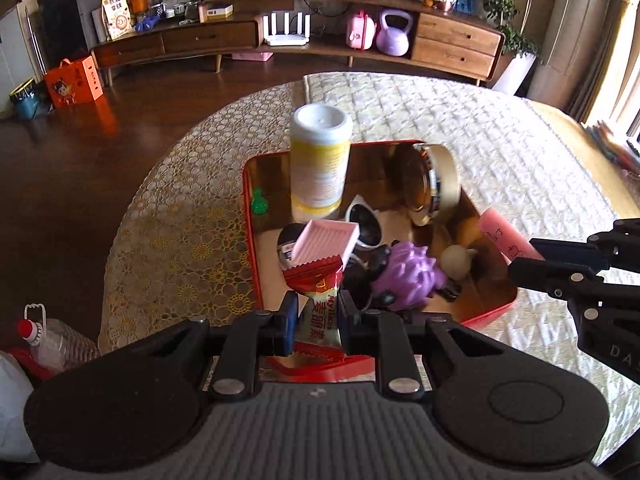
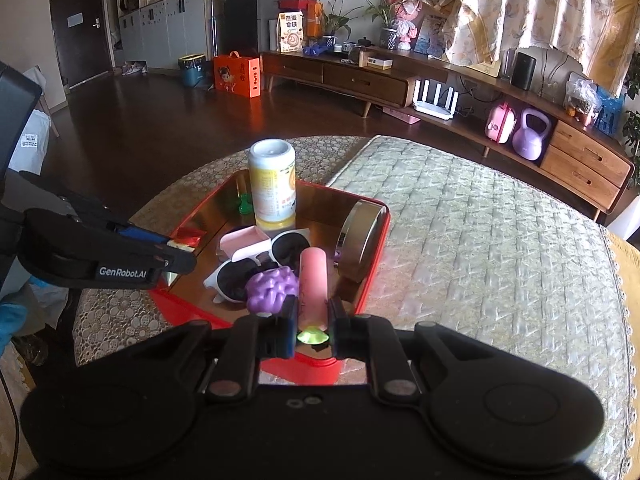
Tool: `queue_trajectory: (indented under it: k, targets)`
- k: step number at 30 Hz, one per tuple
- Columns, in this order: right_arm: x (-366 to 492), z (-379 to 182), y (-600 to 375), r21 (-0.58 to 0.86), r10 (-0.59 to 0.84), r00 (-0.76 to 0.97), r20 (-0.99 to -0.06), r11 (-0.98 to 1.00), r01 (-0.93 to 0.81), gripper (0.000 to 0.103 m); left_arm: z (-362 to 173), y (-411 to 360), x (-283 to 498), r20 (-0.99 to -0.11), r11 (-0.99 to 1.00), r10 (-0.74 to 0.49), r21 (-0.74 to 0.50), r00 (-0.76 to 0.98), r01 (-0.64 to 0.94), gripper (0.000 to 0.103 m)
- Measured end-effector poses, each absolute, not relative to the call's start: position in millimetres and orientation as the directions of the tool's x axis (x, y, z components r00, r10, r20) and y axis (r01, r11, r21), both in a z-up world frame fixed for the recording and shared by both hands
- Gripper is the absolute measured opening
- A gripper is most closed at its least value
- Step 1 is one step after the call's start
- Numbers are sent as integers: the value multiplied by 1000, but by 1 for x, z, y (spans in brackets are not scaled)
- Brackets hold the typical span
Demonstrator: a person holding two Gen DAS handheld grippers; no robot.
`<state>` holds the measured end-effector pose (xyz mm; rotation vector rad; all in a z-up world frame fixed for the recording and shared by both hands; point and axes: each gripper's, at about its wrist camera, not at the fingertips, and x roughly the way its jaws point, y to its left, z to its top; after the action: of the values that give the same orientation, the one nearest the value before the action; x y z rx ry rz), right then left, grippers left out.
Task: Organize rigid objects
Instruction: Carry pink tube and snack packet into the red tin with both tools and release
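A red tin box [image 1: 256,280] [image 2: 372,276] with a shiny gold inside sits on the round table. It holds a yellow-white bottle [image 1: 320,160] [image 2: 273,184], a jar on its side [image 1: 434,182] [image 2: 358,240], white sunglasses [image 1: 366,220] [image 2: 260,260], a pink tray [image 1: 326,240] [image 2: 244,242], a purple spiky toy [image 1: 408,276] [image 2: 270,290] and a green pin [image 1: 259,203] [image 2: 244,204]. My left gripper [image 1: 318,318] [image 2: 176,258] is shut on a red snack packet [image 1: 318,292] above the box's near edge. My right gripper [image 2: 313,320] [image 1: 524,258] is shut on a pink tube [image 2: 314,284] [image 1: 508,236] with a green end, over the box's right side.
The table has a lace cloth [image 1: 180,220] on the left and a quilted cloth [image 1: 500,152] [image 2: 480,240] on the right. A plastic bottle [image 1: 48,340] stands on the floor at lower left. A long wooden TV cabinet [image 1: 280,36] [image 2: 440,92] runs along the far wall.
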<state>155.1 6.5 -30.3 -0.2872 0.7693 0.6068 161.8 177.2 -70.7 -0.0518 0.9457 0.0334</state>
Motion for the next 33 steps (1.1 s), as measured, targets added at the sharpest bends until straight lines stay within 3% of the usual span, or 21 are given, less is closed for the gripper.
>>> queue_trajectory:
  k: [20,31,33]
  targets:
    - [178,-72,22,-9,358,512,-781,813,-582,15,-97,171,193,-842,999,34,5,538,-54,20]
    - [174,-68,21,9,374,513,-773,814,-580,26,-98,170,188,-842,997,32,-13,538,-80,20]
    - [173,-66,19,20,381,515,-768,817,-576,33,-97,169,187,-843,997,29,-16,538,-79,20]
